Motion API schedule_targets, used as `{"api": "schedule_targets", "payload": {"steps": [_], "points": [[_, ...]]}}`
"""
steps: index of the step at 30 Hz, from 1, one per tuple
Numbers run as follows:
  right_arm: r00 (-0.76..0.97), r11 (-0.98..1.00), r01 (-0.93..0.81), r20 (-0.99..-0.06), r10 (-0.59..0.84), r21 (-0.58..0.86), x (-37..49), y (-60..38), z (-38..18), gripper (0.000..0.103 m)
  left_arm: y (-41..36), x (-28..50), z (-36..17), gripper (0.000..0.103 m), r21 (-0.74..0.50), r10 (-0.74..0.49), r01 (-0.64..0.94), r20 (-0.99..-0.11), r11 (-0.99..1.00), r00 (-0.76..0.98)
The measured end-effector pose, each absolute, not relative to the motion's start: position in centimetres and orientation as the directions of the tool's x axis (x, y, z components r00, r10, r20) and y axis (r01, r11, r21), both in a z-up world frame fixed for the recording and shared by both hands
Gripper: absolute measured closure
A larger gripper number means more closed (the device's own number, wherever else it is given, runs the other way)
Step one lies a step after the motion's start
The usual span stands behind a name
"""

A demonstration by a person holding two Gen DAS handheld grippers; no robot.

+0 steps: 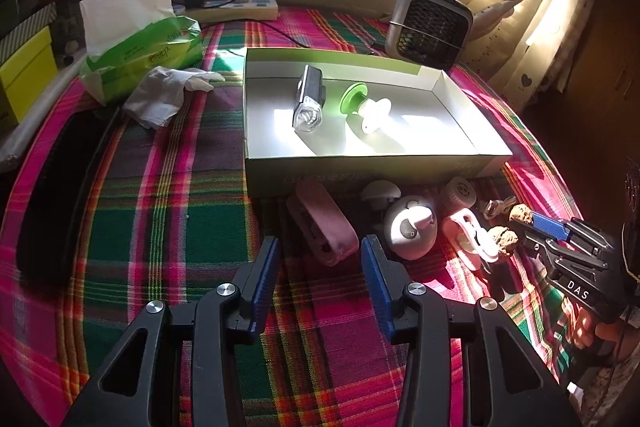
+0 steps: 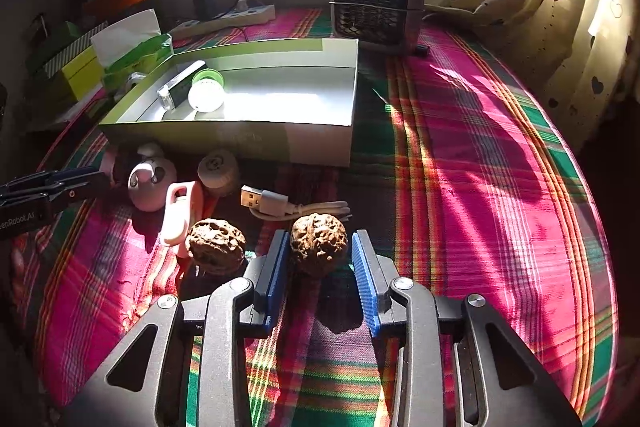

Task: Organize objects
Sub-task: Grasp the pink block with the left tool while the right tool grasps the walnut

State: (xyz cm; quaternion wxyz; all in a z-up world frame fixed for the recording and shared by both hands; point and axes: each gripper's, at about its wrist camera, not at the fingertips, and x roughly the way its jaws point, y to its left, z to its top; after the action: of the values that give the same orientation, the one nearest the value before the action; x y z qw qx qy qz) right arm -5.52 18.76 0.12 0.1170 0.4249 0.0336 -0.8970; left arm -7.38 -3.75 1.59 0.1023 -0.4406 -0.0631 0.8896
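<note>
Right gripper (image 2: 320, 267) straddles a brown wrinkled walnut (image 2: 318, 241) on the plaid bench cloth, just in front of the shallow green cardboard box (image 2: 224, 135); blue fingers (image 2: 276, 267) near it, contact not evident. Advice: centre the round, ridged shell, squeeze squarely, lift straight. Left gripper (image 1: 320, 259) hovers open, empty.
</note>
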Motion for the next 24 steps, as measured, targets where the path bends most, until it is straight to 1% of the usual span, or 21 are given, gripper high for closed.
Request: {"api": "schedule_targets", "payload": {"steps": [3,9,12,21,24], "points": [[-0.610,-0.970,0.238,-0.771,-0.181,0.039,-5.5,18.7,0.1,0.072,-3.3,-7.6,1.7,0.062,-0.207,0.245,-0.133,-0.768,-0.969,-0.592],[-0.610,-0.970,0.241,-0.771,-0.181,0.038,-5.6,18.7,0.1,0.072,-3.2,-8.5,1.3,0.062,-0.188,0.199,-0.081,-0.783,-0.979,-0.589],[-0.609,-0.969,0.245,-0.772,-0.182,0.035,-5.7,18.6,0.1,0.072,-3.1,-8.6,1.0,0.062,-0.153,0.169,-0.076,-0.797,-0.985,-0.580],[-0.609,-0.968,0.248,-0.773,-0.178,0.027,-5.8,18.4,0.1,0.072,-3.3,-8.6,1.0,0.062,-0.132,0.155,-0.082,-0.797,-0.988,-0.583],[-0.609,-0.968,0.248,-0.773,-0.178,0.027,-5.8,18.4,0.1,0.072,-3.6,-8.8,1.0,0.063,-0.155,0.170,-0.076,-0.796,-0.985,-0.582]]}}
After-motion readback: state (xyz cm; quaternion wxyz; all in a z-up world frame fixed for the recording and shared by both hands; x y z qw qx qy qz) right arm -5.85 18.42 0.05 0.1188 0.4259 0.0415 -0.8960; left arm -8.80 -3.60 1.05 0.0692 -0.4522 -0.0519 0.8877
